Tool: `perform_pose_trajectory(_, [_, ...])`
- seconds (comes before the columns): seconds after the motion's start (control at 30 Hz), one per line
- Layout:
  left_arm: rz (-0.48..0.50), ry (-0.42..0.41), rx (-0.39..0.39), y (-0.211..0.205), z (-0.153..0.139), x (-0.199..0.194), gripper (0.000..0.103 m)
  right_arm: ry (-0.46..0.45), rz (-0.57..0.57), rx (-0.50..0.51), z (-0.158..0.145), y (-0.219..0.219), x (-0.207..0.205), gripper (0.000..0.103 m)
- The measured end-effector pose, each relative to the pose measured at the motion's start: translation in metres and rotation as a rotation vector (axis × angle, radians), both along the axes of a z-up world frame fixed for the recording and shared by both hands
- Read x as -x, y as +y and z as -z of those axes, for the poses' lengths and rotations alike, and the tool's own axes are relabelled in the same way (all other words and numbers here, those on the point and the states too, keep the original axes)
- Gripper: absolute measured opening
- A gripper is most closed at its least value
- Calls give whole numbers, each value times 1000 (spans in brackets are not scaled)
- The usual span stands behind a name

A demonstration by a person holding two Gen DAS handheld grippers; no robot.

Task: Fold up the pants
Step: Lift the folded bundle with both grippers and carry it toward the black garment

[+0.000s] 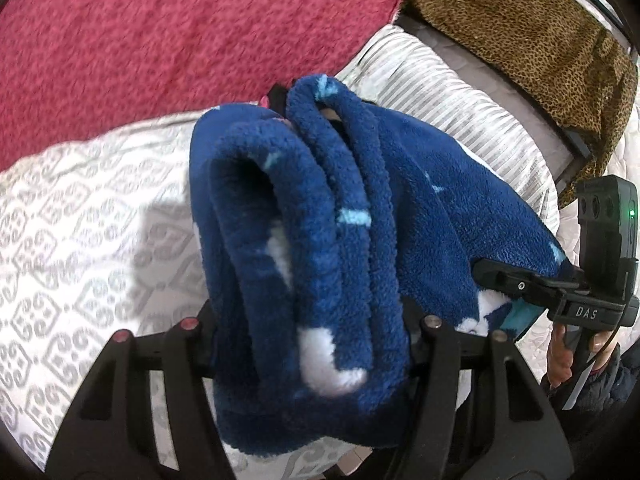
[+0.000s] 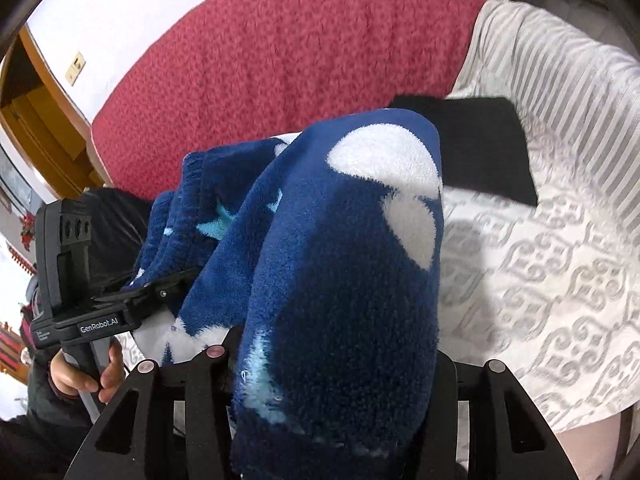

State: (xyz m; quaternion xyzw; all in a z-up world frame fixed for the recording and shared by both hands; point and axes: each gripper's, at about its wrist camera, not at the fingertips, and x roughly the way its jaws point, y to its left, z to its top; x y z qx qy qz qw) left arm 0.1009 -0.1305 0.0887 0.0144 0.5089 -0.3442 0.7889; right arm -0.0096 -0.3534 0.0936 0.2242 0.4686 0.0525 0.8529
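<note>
My left claw (image 1: 316, 332) and right claw (image 2: 332, 364) each clamped the folded blue pants (image 1: 304, 216), raised above the patterned sheet (image 1: 80, 216)

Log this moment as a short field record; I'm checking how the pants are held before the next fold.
garment: blue fleece pants with white and light-blue marks, bunched in several layers
left gripper: shut on the pants, a thick fold between its fingers
right gripper: shut on the pants at another spot
pants position: lifted off the bed, hanging between both grippers
surface below: white patterned bedspread
nearby: red blanket, black cloth lying on the bedspread
fold state: cannot tell
</note>
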Motion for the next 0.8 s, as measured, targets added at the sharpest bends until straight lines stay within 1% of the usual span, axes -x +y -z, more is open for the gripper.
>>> perform_pose_trajectory(0.2, [34, -55, 16, -30, -23, -18, 64, -54, 41, -1, -17, -29, -14, 50])
perform_pose_trajectory(0.37, [47, -114, 38, -64, -44, -42, 64, -121, 77, 15, -31, -58, -33, 50])
perform_pose_trajectory(0.5, [77, -157, 38, -90, -54, -67, 64, -164, 109, 27, -39, -80, -48, 50])
perform_pose_trajectory(0.63, [103, -171, 37, -116, -56, -97, 64, -185, 140, 42, -42, -102, -63, 50])
perform_pose_trajectory(0.8, [136, -194, 33, -155, -50, -133, 64, -203, 189, 53, -38, -137, -87, 50])
